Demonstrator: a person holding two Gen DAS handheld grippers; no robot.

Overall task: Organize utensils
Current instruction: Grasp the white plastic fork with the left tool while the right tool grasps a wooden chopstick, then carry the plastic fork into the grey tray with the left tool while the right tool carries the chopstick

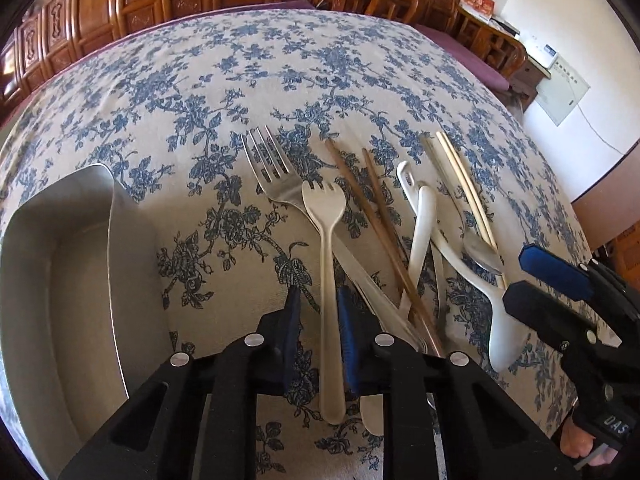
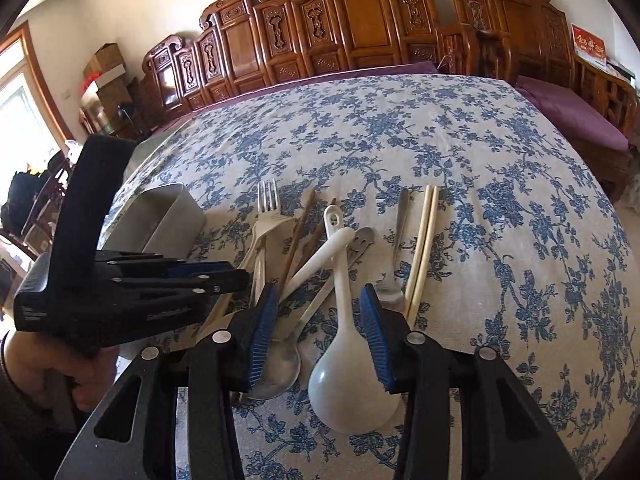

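Note:
A pile of utensils lies on the floral tablecloth. My left gripper is open, its jaws straddling the handle of a cream plastic fork; a steel fork lies just behind it. My right gripper is open around the handle of a white ladle spoon. A steel spoon lies by its left finger. Brown chopsticks, pale chopsticks and another white spoon lie in the pile. The right gripper also shows in the left wrist view.
A steel tray sits on the table left of the pile, also in the right wrist view. Carved wooden benches with purple cushions stand beyond the table's far edge. The left gripper reaches in from the left.

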